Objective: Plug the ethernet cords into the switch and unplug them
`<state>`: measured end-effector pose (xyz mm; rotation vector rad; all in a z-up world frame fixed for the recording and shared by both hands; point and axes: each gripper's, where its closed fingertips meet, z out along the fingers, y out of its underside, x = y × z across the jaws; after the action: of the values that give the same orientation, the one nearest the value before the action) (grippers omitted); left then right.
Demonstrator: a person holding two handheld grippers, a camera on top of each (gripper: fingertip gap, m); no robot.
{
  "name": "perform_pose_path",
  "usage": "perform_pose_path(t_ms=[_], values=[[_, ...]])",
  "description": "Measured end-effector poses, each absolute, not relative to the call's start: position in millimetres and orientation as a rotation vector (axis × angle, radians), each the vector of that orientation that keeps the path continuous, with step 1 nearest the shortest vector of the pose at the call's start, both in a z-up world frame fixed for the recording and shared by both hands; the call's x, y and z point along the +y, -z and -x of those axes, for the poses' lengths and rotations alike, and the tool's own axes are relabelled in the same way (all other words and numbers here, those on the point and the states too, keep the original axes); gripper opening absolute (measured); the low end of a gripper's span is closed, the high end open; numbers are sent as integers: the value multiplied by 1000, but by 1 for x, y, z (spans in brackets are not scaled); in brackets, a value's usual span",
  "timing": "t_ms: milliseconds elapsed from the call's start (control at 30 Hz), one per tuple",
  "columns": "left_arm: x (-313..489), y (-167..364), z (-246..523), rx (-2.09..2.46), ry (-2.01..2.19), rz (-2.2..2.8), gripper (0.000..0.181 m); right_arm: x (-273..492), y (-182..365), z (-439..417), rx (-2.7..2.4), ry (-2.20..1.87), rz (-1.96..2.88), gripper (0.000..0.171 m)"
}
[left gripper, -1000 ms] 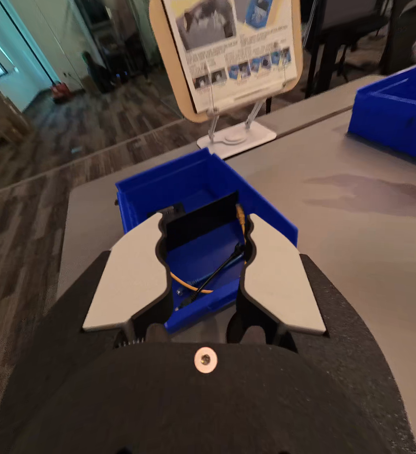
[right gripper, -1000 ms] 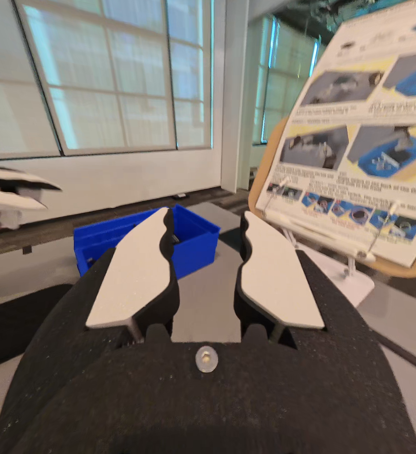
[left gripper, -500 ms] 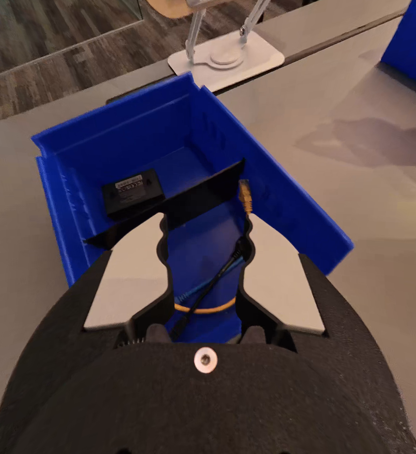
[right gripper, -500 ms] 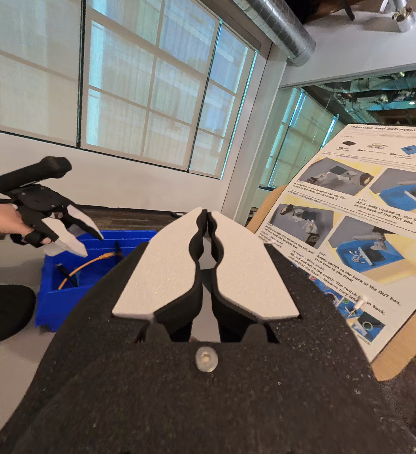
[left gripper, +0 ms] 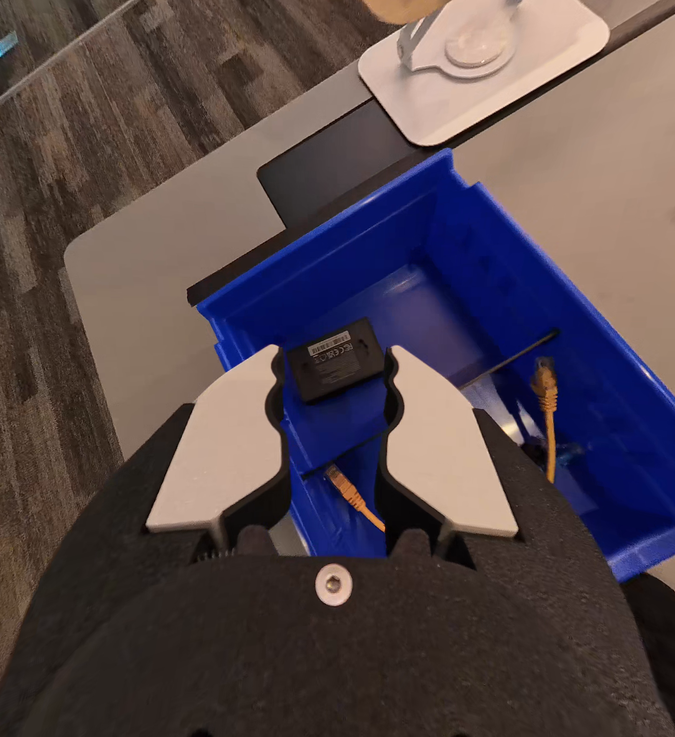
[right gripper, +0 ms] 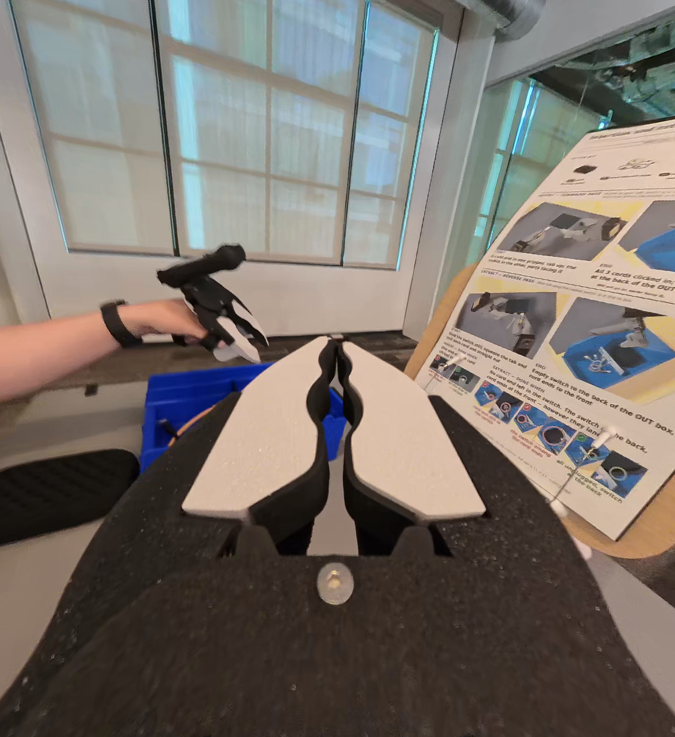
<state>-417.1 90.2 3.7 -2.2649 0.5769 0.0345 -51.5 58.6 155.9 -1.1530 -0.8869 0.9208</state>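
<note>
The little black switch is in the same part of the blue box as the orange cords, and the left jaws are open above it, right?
Not quite. In the left wrist view the switch lies in the far part of the blue box, beyond the black divider; the orange cords are on the near side. The left gripper is open above it, as you said.
</note>
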Motion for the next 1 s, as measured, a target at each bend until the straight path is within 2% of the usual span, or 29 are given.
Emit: perform_pose_path(t_ms=[200, 600, 800, 1000], values=[[98, 8, 419, 557, 31, 2323, 46, 61, -162, 30, -809, -816, 1145, 2], [102, 30, 434, 554, -64, 2532, 52, 35, -155, 26, -1002, -588, 1158, 1], [113, 36, 441, 1029, -382, 2455, 50, 33, -134, 31, -1088, -633, 1195, 1], [116, 62, 437, 1571, -422, 2359, 50, 35, -123, 34, -1103, -657, 1220, 2]])
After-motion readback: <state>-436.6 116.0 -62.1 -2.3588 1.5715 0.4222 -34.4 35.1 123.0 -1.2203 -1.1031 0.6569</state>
